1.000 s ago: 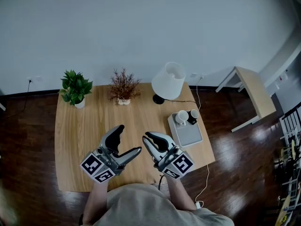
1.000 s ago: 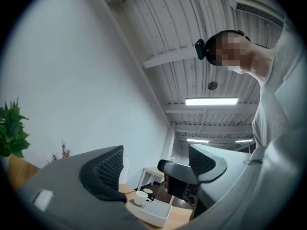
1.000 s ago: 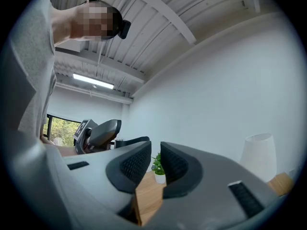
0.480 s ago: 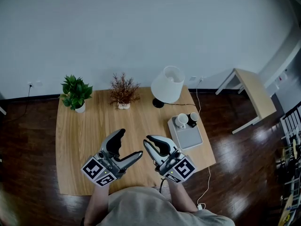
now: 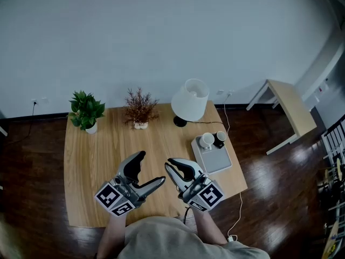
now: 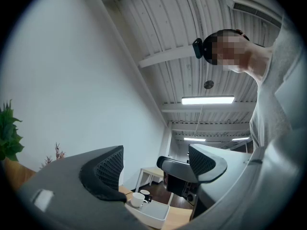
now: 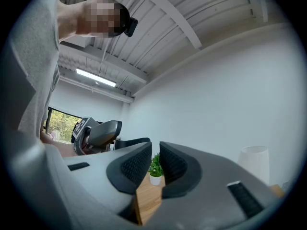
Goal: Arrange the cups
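Cups (image 5: 207, 140) side by side on tray (image 5: 215, 158); left gripper (image 5: 152, 167) jaws apart, right gripper (image 5: 171, 164) jaws closed, both empty; I hold clear.

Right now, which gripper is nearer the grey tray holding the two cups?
Right. The right gripper hovers over the table just left of the tray; the left gripper is farther left, on the right gripper's far side.

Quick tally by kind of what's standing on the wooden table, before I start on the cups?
Cups: 2 (white cup, dark cup)
Tray: 1
Lamp: 1
Potted plants: 2 (green plant, dried plant)
Total: 6
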The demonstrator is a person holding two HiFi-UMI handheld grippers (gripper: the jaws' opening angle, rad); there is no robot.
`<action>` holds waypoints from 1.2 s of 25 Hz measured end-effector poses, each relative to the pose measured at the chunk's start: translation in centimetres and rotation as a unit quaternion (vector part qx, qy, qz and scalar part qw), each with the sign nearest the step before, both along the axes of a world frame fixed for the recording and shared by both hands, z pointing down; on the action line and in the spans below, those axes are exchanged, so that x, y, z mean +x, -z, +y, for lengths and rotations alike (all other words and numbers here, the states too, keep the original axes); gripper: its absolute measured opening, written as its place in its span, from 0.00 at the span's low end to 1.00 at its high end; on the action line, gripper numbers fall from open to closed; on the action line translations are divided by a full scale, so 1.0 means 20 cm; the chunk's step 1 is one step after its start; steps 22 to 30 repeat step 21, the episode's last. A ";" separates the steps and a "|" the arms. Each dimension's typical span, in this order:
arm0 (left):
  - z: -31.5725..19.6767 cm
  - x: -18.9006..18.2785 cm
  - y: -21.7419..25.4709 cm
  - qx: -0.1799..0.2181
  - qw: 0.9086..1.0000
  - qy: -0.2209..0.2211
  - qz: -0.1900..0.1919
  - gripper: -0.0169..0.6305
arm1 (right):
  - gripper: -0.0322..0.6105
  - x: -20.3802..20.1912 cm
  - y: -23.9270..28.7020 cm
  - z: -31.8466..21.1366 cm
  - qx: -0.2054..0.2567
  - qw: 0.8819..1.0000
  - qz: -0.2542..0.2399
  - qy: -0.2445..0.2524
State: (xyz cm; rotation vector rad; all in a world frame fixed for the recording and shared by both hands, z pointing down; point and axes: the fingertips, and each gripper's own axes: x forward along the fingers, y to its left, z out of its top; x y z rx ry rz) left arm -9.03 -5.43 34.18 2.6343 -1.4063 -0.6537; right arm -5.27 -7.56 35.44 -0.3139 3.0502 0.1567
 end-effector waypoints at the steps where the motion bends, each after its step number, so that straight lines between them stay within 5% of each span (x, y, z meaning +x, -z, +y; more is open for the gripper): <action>1: 0.00 0.01 0.00 0.000 1.000 -0.001 -0.001 0.67 | 0.13 0.01 0.00 0.00 0.000 1.000 0.000 0.000; 30: -0.02 0.08 -0.01 -0.005 1.000 -0.010 -0.004 0.67 | 0.13 0.08 -0.04 0.00 -0.002 1.000 0.009 -0.006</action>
